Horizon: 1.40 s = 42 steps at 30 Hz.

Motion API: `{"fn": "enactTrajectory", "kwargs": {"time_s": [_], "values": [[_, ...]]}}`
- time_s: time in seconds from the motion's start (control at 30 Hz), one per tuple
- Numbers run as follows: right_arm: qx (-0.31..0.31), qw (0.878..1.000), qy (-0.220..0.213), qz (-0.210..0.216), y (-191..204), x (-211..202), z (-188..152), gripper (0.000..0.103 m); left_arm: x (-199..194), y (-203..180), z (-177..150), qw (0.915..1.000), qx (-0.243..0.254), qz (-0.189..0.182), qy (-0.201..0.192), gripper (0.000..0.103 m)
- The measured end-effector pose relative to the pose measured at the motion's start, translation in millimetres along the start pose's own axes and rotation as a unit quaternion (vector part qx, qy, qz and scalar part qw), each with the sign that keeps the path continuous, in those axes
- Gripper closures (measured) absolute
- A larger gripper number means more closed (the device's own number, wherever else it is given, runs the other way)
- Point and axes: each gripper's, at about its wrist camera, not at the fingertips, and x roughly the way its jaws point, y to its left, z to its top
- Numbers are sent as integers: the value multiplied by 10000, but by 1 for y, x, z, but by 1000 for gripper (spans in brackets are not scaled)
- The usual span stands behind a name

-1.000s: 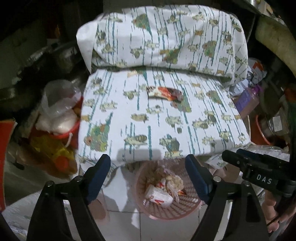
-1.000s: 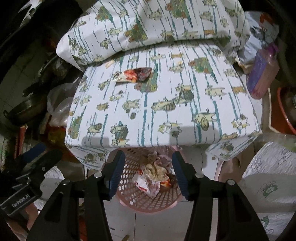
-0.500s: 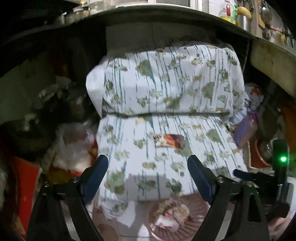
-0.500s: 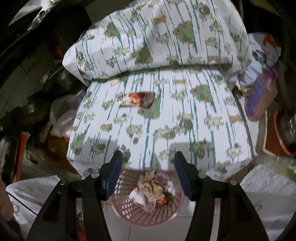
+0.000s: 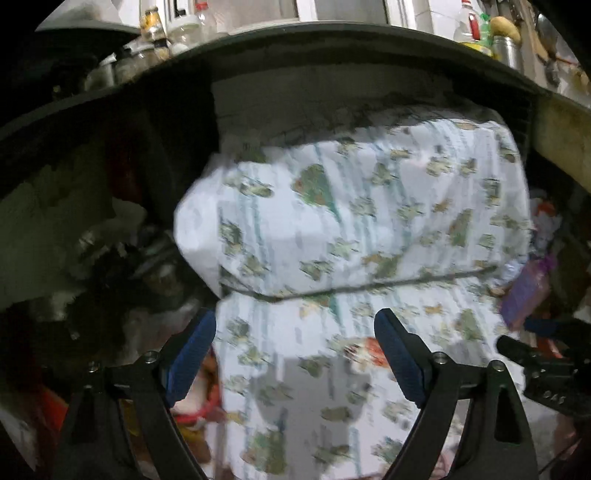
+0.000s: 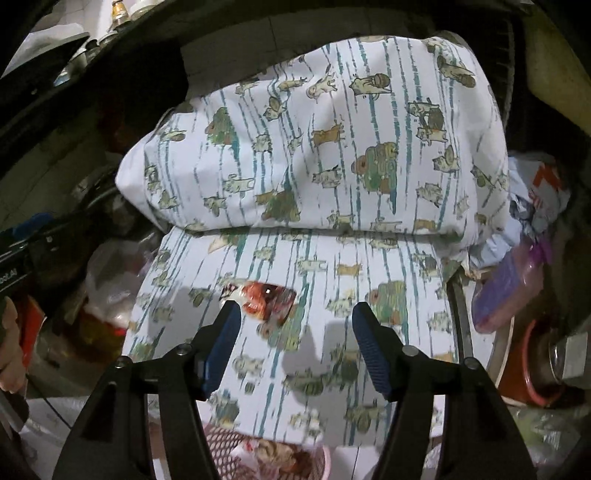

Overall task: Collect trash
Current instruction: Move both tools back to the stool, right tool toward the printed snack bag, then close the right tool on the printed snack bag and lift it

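Note:
A red and white snack wrapper (image 6: 264, 299) lies on the seat cushion (image 6: 369, 266), which is covered in cartoon-print cloth. My right gripper (image 6: 297, 309) hovers above the seat, open, with the wrapper just beyond its left fingertip and no pad touching it. My left gripper (image 5: 295, 323) is also open with nothing in it. In its blurred view the wrapper (image 5: 364, 350) shows beside the right finger. A pink mesh basket (image 6: 225, 454) holding trash peeks out at the bottom, below the seat's front edge.
A matching back cushion (image 6: 332, 147) leans behind the seat. A purple bottle (image 6: 509, 291) and a red bowl (image 6: 524, 373) are at the right, and plastic bags (image 6: 110, 284) crowd the left. A dark shelf with jars (image 5: 155, 33) overhangs. A hand (image 6: 7, 343) holds the other gripper.
Both grippers rose and tilted upward. The basket slid to the bottom edge of the right view and out of the left view. The right jaws widened a little.

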Motion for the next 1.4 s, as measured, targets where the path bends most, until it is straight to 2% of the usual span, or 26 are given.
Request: {"fn": "enactTrajectory", "kwargs": {"time_s": [0.1,0.23,0.3,0.33,0.4,0.47,0.53,0.6,0.77,0.83,0.93,1.07,1.13,1.23,1.3,1.4], "values": [[-115,9999,46,56,4,12,8,41,14,5,4,9999,-54,-107,104,14],[-344,9994,52,-82,11,31,25,41,31,1,7,9997,58,-154,176,14],[-453,9989,152,-7,12,45,34,31,39,-2,8,9995,157,-201,176,13],[-524,9984,189,21,13,52,37,31,44,-3,8,9994,181,-238,195,13],[-617,9976,288,-88,15,66,41,31,57,-1,8,9991,168,-278,270,3],[-773,9959,468,-90,20,81,41,30,72,5,8,9993,92,-177,324,0],[-1035,9923,672,-37,28,94,40,30,88,9,7,9989,99,-47,449,0],[-1286,9883,815,-27,37,107,37,24,103,12,4,9979,85,80,641,0],[-1617,9762,1439,-128,53,146,22,23,124,19,-2,9947,-154,56,1019,0],[-1761,9693,1689,-295,60,163,13,23,126,21,-4,9940,-195,112,1070,0],[-1856,9636,1843,-544,71,177,5,23,125,23,-2,9935,-313,106,1092,0],[-1836,9627,1928,-487,86,190,6,23,126,23,-3,9924,-446,-5,1144,0],[-1891,9607,1969,-507,92,199,4,23,128,20,-5,9921,-384,72,1188,0],[-1959,9546,2171,-565,99,217,-4,23,132,17,-8,9914,-341,155,1250,0],[-2194,9459,2319,-585,103,221,-11,23,134,16,-9,9912,-302,170,1280,0],[-2461,9436,2124,-631,106,215,-12,22,134,16,-7,9914,-312,215,1256,0]]}}
